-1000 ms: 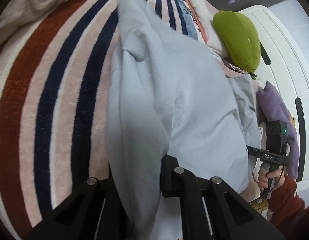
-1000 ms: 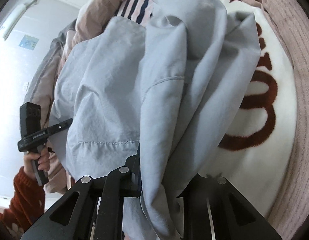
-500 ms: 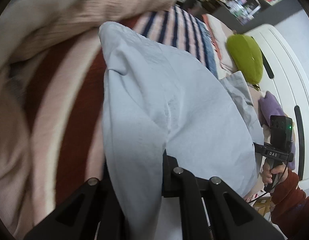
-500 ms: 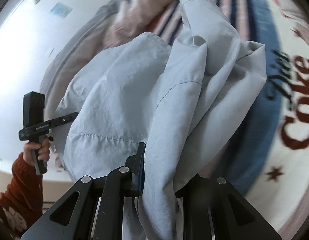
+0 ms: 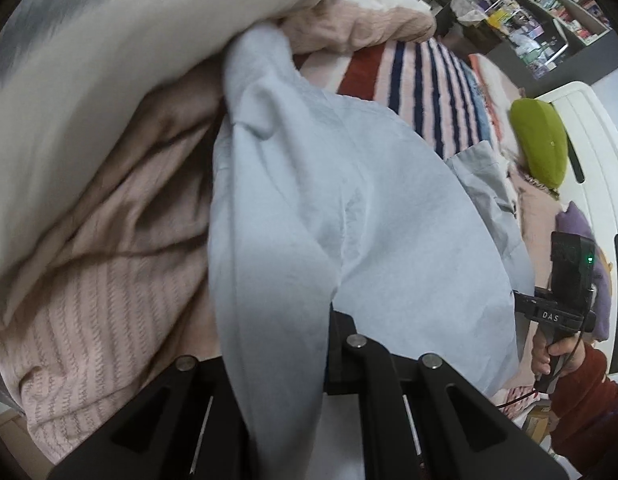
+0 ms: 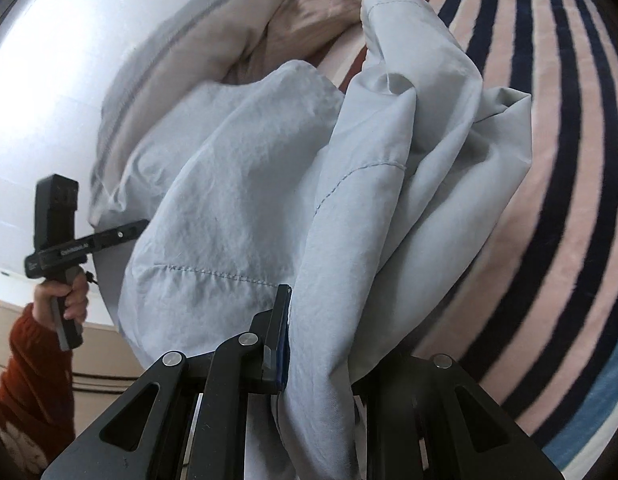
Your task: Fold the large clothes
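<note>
A large pale blue-grey garment (image 5: 349, 216) hangs stretched between my two grippers above a striped blanket (image 5: 421, 80). My left gripper (image 5: 285, 344) is shut on one edge of it; the cloth drapes over the fingers. My right gripper (image 6: 317, 332) is shut on another edge, with a stitched hem (image 6: 213, 272) beside its left finger. The garment (image 6: 269, 168) bunches in folds ahead of the right gripper. The right gripper shows in the left wrist view (image 5: 565, 304), and the left gripper in the right wrist view (image 6: 69, 240), each in a hand with a red sleeve.
A pink ribbed knit blanket (image 5: 109, 264) and a grey-white duvet (image 5: 89, 60) are heaped on the left. A green cushion (image 5: 541, 140) and a purple item (image 5: 585, 232) lie by the white headboard (image 5: 589, 128). The striped blanket (image 6: 549, 200) spreads under the garment.
Both grippers have swung with the garment towards the heaped pink blanket and duvet. The garment stays held in both. The printed blanket lettering has left the right wrist view.
</note>
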`<state>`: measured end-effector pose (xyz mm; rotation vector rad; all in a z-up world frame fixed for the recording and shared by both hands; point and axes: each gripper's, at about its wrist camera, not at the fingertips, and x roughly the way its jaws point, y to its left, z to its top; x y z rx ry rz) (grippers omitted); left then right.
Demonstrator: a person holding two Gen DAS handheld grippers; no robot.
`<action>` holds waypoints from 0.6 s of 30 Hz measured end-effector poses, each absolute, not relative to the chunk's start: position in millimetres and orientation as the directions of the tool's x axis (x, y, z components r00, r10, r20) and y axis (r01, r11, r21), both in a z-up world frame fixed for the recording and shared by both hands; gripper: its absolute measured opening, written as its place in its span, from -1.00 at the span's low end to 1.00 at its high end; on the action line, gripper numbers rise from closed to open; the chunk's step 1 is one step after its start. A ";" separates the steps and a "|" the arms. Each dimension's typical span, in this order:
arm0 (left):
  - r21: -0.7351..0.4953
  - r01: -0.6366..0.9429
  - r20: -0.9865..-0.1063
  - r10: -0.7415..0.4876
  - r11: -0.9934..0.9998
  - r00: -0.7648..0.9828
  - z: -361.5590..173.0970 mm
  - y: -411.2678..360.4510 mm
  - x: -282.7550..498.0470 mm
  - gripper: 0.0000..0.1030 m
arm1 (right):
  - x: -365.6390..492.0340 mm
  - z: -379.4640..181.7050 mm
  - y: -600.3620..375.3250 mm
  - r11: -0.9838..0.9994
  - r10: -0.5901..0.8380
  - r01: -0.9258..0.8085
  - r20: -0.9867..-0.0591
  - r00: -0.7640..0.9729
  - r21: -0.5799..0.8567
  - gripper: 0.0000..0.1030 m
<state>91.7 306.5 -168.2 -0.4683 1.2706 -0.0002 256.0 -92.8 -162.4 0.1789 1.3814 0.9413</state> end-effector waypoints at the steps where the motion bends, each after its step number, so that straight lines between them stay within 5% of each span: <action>1: -0.328 -0.255 -0.923 -0.251 0.910 0.293 -178.1 308.2 89.3 -0.89 | 243.9 -164.9 -96.1 0.643 0.642 -0.468 -0.760 -0.102 0.606 -0.78; 6: -0.295 -0.262 -0.943 -0.236 0.919 0.236 -219.5 313.3 80.1 -0.71 | 219.6 -195.1 -78.4 0.674 0.585 -0.461 -0.798 -0.143 0.577 -0.78; 8: -0.238 -0.271 -0.962 -0.188 0.933 0.199 -229.2 313.7 77.3 -0.35 | 214.7 -205.6 -75.7 0.687 0.567 -0.450 -0.808 -0.159 0.571 -0.65; 12: -0.227 -0.272 -0.963 -0.175 0.935 0.205 -222.9 314.3 69.2 -0.15 | 216.9 -210.0 -69.5 0.731 0.526 -0.417 -0.835 -0.162 0.541 -0.36; 14: -0.192 -0.272 -0.968 -0.137 0.943 0.209 -214.1 311.9 65.2 0.17 | 215.9 -206.5 -76.6 0.740 0.510 -0.424 -0.846 -0.153 0.522 -0.16; 18: -0.138 -0.268 -0.967 -0.071 0.954 0.244 -189.1 306.2 58.5 0.36 | 209.2 -194.4 -92.9 0.748 0.485 -0.448 -0.864 -0.134 0.489 -0.07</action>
